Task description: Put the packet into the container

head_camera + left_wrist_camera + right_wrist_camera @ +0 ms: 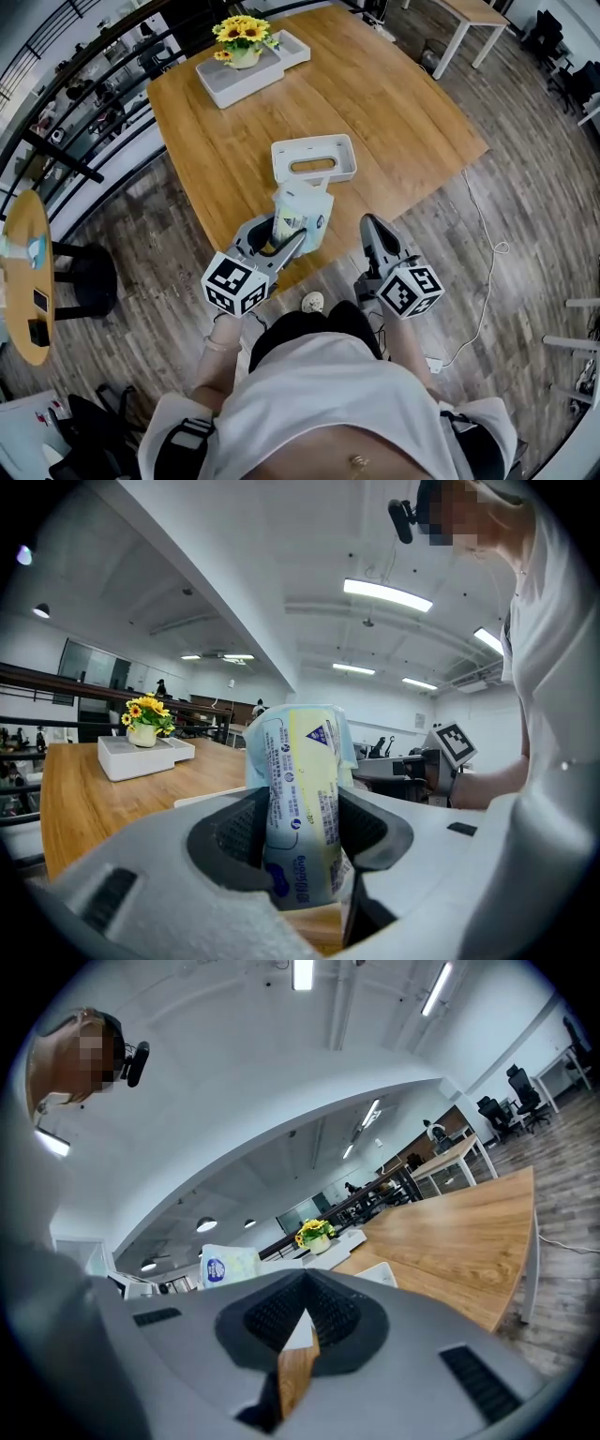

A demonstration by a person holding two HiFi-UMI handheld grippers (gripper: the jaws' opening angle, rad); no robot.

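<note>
My left gripper (286, 234) is shut on a pale blue and yellow packet (304, 212) and holds it upright over the near edge of the wooden table (394, 103). In the left gripper view the packet (302, 789) stands squeezed between both pads of my left gripper (302, 829). A white rectangular container (281, 156) with an oval slot sits on the table just beyond the packet. My right gripper (369, 225) hovers to the packet's right, off the table's edge, shut with nothing held. In the right gripper view the jaws of my right gripper (302, 1283) meet at their tips, and the packet (228, 1265) shows at the left.
A white tray (225, 86) with a pot of yellow flowers (244, 36) stands at the table's far left. A round side table (23, 272) is at the far left, a white desk (473, 14) at top right. A cable (483, 272) trails on the wooden floor.
</note>
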